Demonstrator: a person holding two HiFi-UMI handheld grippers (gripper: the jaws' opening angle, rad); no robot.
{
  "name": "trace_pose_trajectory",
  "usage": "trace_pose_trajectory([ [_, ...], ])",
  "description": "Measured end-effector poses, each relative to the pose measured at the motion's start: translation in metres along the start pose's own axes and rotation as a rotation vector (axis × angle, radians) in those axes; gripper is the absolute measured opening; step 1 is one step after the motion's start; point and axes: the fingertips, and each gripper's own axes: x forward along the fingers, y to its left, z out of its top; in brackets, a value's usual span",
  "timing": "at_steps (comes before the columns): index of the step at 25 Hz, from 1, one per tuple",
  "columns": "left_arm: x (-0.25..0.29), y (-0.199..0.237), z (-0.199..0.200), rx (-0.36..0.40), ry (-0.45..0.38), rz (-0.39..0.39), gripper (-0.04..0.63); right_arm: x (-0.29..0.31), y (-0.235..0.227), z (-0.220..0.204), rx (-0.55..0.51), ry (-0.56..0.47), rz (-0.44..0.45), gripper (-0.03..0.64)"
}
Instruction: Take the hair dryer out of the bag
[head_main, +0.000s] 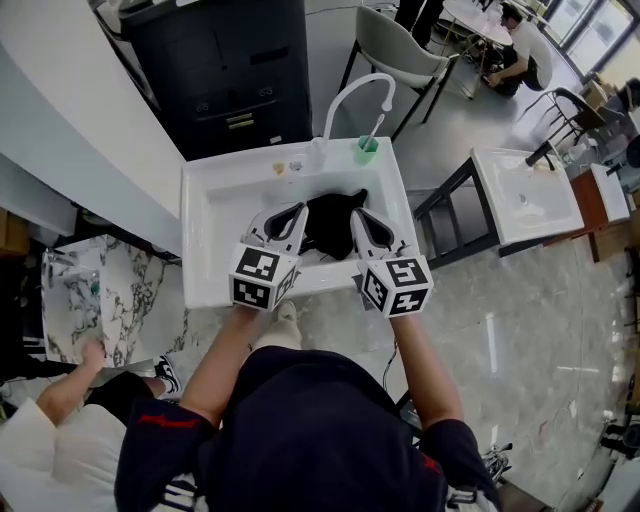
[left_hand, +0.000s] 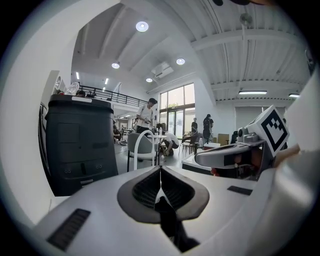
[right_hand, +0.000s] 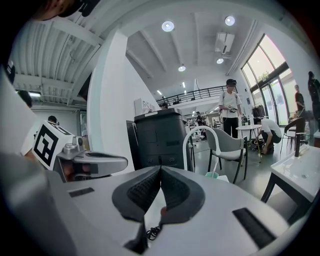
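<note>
You hold both tongs over the white sink (head_main: 215, 210), side by side, cubes toward you and tips pointing away.

The left tongs (head_main: 300, 208) are fully closed. In their own view the 2 pads meet (left_hand: 160, 175), and a strip of black cloth (left_hand: 170, 225) runs down from between them, so they pinch the bag at its left edge.

The right tongs (head_main: 357, 213) are closed as well. Their view shows the pads together at the tip (right_hand: 160, 172), with black cloth (right_hand: 139, 237) and a small loop of cord (right_hand: 151, 231) hanging just below them. They grip the bag's right edge, though that pinch shows less clearly than the left one.

The bag (head_main: 330, 222) is black and sits in the sink's basin, between the 2 tips and touching both. The dryer itself shows in no view, so you cannot tell from here where it is.

At the sink's back rim stands a white curved tap (head_main: 350, 95), with a green cup (head_main: 367, 150) just right of its base. A dark cabinet (head_main: 225, 65) stands behind the sink.
</note>
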Motion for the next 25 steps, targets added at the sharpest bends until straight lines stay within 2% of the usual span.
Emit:
trace_pose_trajectory([
  [16, 0.057, 0.082, 0.008, -0.042, 0.033, -0.082, 0.015, 0.089, -0.019, 0.012, 0.029, 0.055, -0.069, 0.034],
  [25, 0.073, 0.108, 0.001, -0.057, 0.055, -0.137, 0.015, 0.120, -0.020, 0.014, 0.035, 0.073, -0.111, 0.034],
])
